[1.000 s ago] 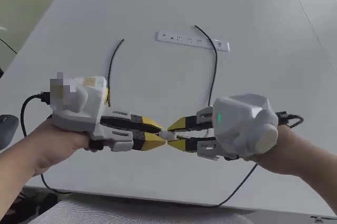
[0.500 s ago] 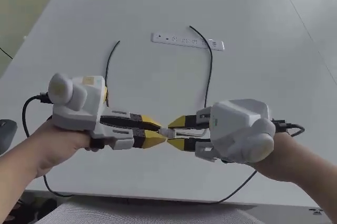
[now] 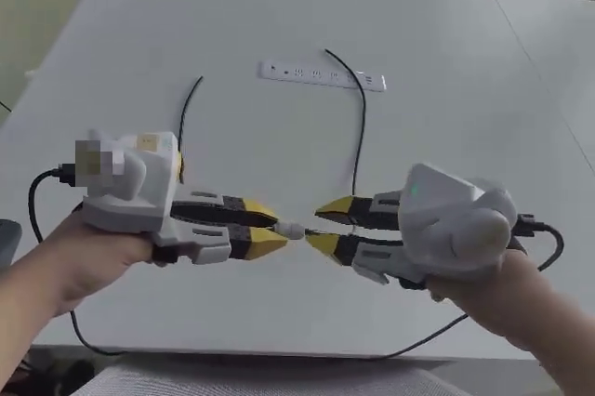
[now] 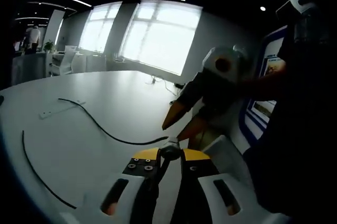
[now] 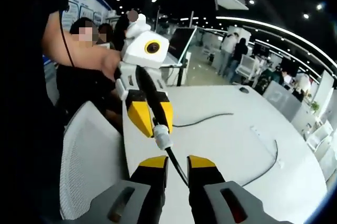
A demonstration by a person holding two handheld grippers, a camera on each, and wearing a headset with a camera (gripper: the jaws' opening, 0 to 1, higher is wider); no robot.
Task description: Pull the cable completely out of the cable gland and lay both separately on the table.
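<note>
Left gripper [image 3: 275, 231] clamped on white cable gland [image 3: 292, 230], held in air over desk's [image 3: 446, 89] near edge. Right gripper [image 3: 316, 227] faces it, jaws parted, black cable [image 3: 358, 136] passing betw. them w/o visible pinch. From gland, cable trails back across desk, over power strip [image 3: 321, 74] toward far edge. Pull-out looks barely begun: cable not yet free of gland, nothing laid down; extraction & both set-downs remain.

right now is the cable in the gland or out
In: the cable runs unbroken into the gland held by the left gripper.
</note>
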